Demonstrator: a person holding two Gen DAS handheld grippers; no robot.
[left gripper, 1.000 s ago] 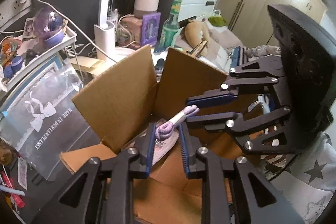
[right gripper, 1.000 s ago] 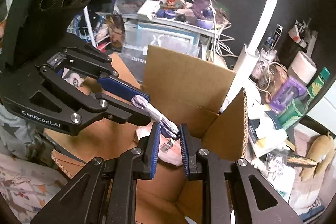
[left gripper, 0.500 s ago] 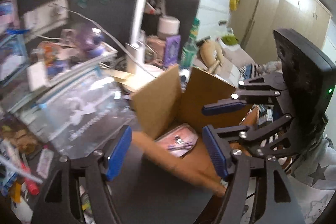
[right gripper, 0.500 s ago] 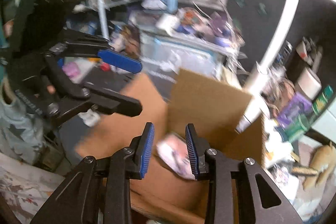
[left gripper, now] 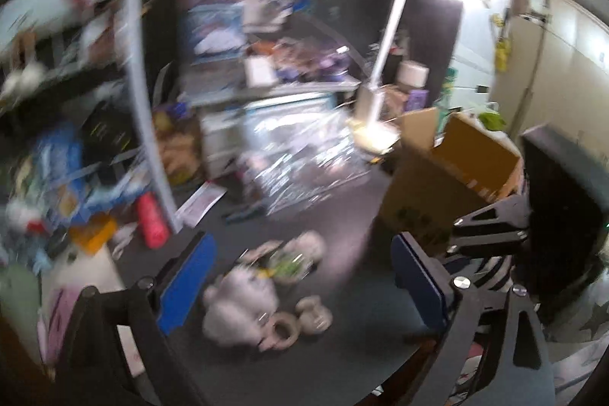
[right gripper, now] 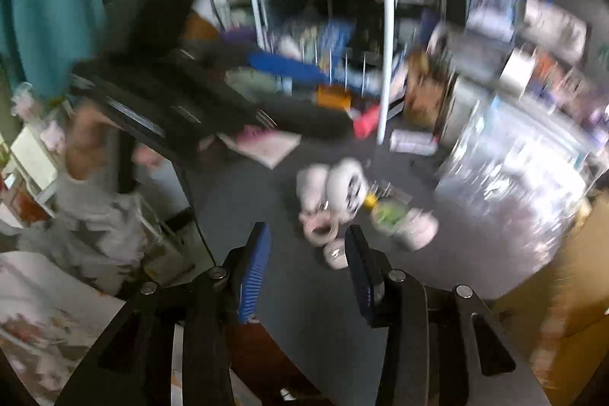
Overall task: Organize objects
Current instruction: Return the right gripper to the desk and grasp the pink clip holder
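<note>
Ahead of and below both fingertip pairs, a blurred cluster of pale plush trinkets (left gripper: 266, 295) is seen lying on the dark desk (left gripper: 342, 349), with a small ring-shaped piece (left gripper: 279, 330) at its near edge. Between the widely spread, still-opening jaws of the left hand-held gripper (left gripper: 300, 286) the cluster is framed, though nothing is touched by its pads. The right hand-held gripper (right gripper: 308, 261) is also opening, more narrowly, and is empty; the trinkets lie just beyond its tips. The cluster's long axis cannot be told through the blur. Which hand is nearer cannot be judged with certainty. The cardboard box (left gripper: 453, 177) stands to the right of the left hand-held gripper. Compared with a second ago, the purple cord once pinched by both hand-held grippers over the box is released, and both are swung away toward the trinkets.
</note>
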